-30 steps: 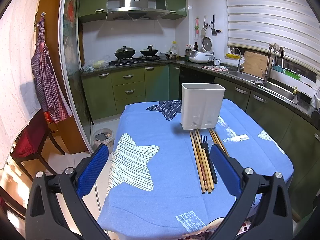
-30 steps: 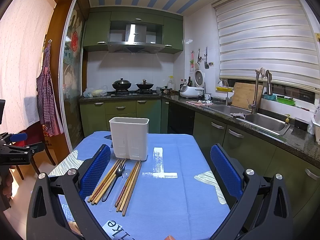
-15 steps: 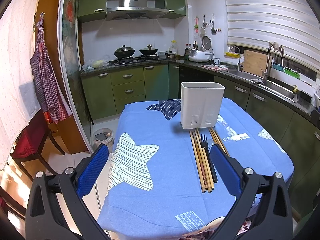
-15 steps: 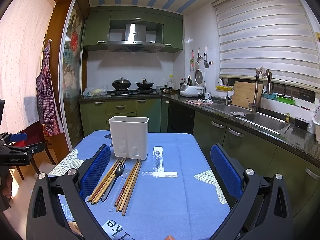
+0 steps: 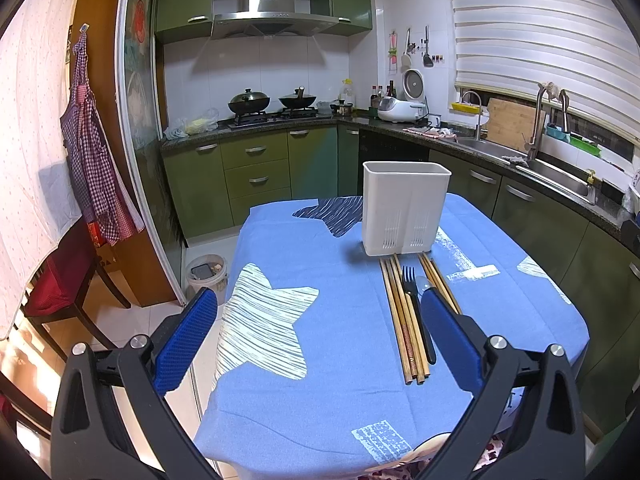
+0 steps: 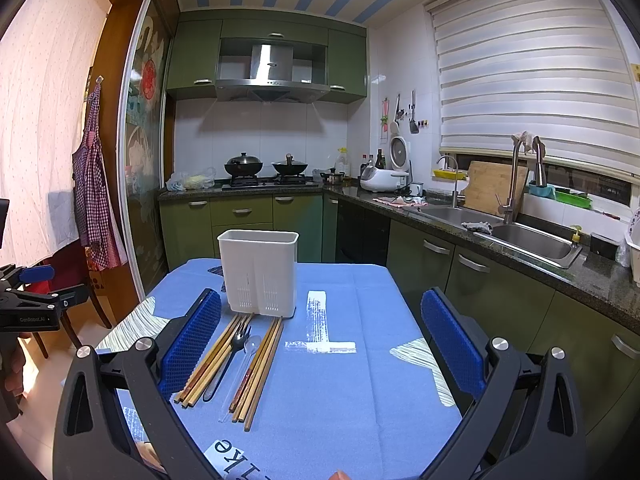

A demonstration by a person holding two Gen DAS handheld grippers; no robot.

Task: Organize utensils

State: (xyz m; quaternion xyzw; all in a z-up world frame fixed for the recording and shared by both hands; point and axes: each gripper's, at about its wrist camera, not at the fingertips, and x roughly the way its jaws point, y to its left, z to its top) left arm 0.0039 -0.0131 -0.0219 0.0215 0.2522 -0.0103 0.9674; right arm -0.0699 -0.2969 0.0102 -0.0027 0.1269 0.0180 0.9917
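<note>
A white utensil holder (image 5: 405, 211) stands upright on the blue tablecloth (image 5: 332, 320); it also shows in the right wrist view (image 6: 259, 271). In front of it lie two bundles of wooden chopsticks (image 5: 402, 316) (image 6: 258, 372), a black fork (image 5: 416, 312) (image 6: 230, 356) and a clear plastic spoon (image 6: 246, 354) between them. My left gripper (image 5: 320, 320) is open and empty, above the table's near left side. My right gripper (image 6: 320, 332) is open and empty, above the table to the right of the utensils.
Green kitchen cabinets (image 5: 256, 168) and a stove with pans (image 5: 272, 102) stand behind the table. A sink counter (image 6: 520, 236) runs along the right. A red chair (image 5: 60, 280) and a small bin (image 5: 206, 272) stand on the floor at left.
</note>
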